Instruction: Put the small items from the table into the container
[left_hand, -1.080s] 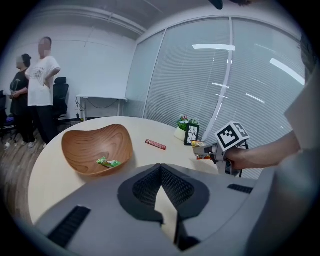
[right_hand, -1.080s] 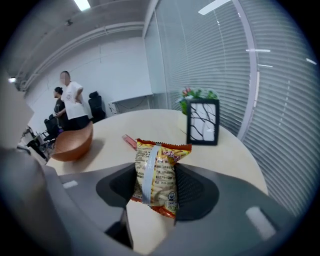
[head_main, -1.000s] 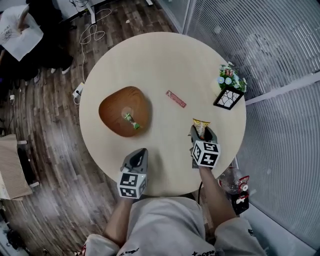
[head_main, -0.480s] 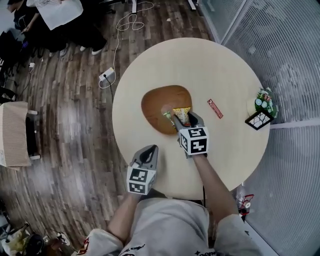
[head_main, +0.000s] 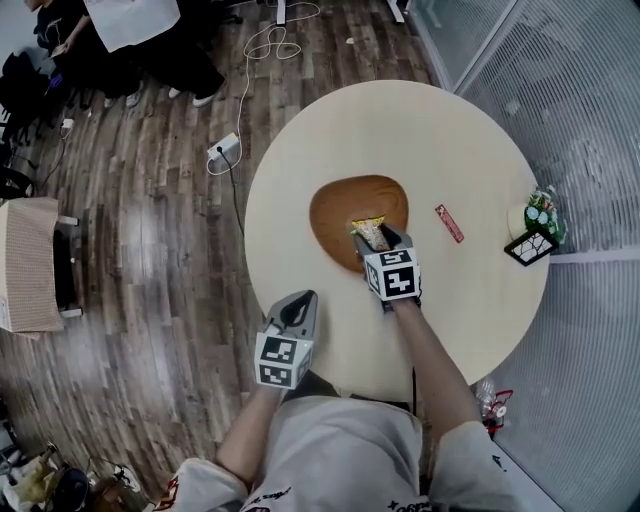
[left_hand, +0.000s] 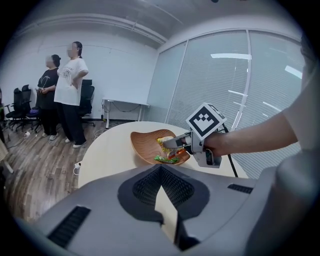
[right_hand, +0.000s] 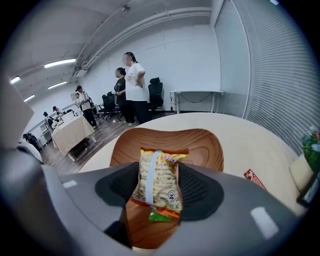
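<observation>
1. Table (head_main: 300, 140): round, pale top, over a wood-plank floor.
2. Wooden bowl (head_main: 335, 205): this is the container, sitting mid-table, rim up.
3. Right gripper (head_main: 378, 238): it reaches over the bowl's near rim, pointing down and away from the person. Its jaws are about half apart and opening, with the snack packet between the pads.
4. Left gripper (head_main: 298, 305): it hangs at the table's near-left edge, well apart from the bowl. Its jaws are together at the tips with nothing between them.
5. Plant pot (head_main: 537, 225): stands at the table's right edge.
6. Snack packet (right_hand: 156, 175): yellow, above the bowl's inside and clear of the wood. Its long axis lies along the right gripper's jaws, with the far end sticking out past the tips toward the bowl's middle.
7. Red packet (head_main: 449, 223): flat on the table between bowl and plant pot. Its long axis runs diagonally in the head view, upper left to lower right.
8. Green wrapper (right_hand: 159, 216): lies in the bowl under the snack packet.
</observation>
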